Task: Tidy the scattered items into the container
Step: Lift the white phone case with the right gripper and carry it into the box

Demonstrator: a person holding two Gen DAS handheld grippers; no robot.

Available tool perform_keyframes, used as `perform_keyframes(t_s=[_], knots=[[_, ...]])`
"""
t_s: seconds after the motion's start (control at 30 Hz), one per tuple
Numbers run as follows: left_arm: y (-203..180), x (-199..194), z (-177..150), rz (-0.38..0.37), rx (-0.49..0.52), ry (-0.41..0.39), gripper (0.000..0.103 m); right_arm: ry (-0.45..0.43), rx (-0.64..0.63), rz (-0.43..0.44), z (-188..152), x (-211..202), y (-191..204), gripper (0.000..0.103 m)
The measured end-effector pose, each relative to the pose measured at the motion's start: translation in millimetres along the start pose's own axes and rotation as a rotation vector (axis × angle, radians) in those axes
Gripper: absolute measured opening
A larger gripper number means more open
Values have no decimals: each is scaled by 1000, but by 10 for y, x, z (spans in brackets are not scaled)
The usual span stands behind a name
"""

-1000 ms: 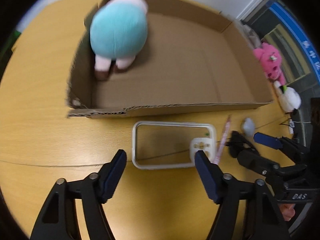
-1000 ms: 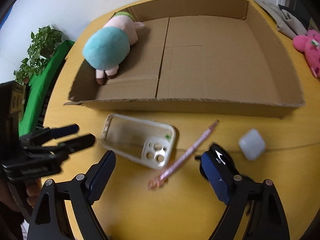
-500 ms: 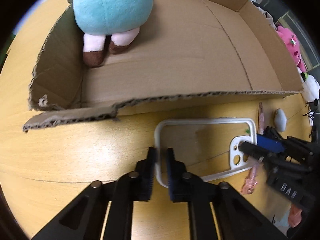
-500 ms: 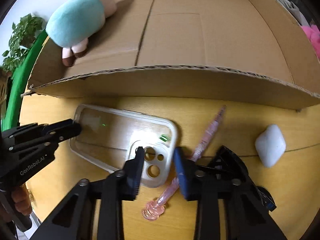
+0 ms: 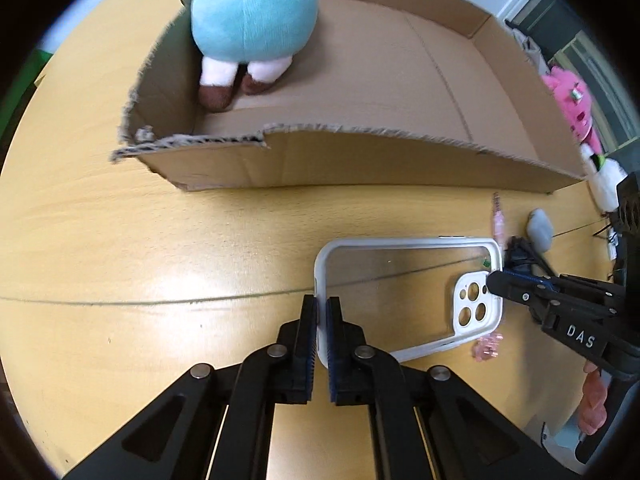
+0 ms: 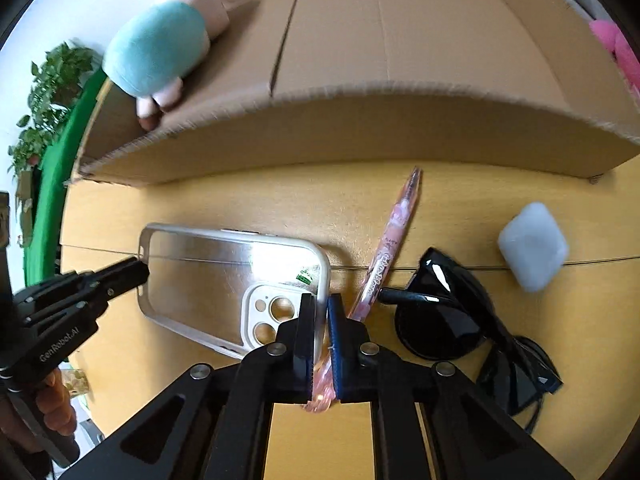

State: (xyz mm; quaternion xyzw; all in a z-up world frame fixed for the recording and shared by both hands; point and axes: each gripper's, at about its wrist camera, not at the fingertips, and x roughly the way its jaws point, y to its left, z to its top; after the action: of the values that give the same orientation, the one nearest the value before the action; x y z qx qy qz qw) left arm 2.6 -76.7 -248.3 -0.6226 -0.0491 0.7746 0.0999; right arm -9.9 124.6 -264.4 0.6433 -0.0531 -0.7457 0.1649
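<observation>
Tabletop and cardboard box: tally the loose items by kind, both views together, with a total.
Plush toys: 3 (blue one in the cardboard box, pink one and white one beyond it)
Phone cases: 1
Pens: 1
Sunglasses: 1
Earbud cases: 1
Total: 7

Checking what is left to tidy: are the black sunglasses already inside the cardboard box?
No, the black sunglasses lie on the wooden table, outside the cardboard box that holds only a plush toy.
</observation>
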Motion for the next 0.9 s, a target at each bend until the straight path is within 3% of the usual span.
perform_keyframes(t_s=[0.13, 0.27, 0.53, 0.73, 0.9], knots=[[-114, -469, 30, -20, -1, -83, 4, -83, -39, 11, 29, -499, 43, 7], [-168, -1030, 291, -42, 11, -179, 4, -190, -31, 32, 100, -1122, 163, 7], [-638, -1968, 1205, -60, 84, -374, 4, -423, -62, 22, 758, -2373, 373, 7], [-879, -2239, 2136, -63, 123, -444, 4, -502, -96, -24, 1523, -2764, 398, 7], [-907, -1893, 2884, -59, 119, -422, 4, -477, -102, -60, 2325, -2679, 269, 6]])
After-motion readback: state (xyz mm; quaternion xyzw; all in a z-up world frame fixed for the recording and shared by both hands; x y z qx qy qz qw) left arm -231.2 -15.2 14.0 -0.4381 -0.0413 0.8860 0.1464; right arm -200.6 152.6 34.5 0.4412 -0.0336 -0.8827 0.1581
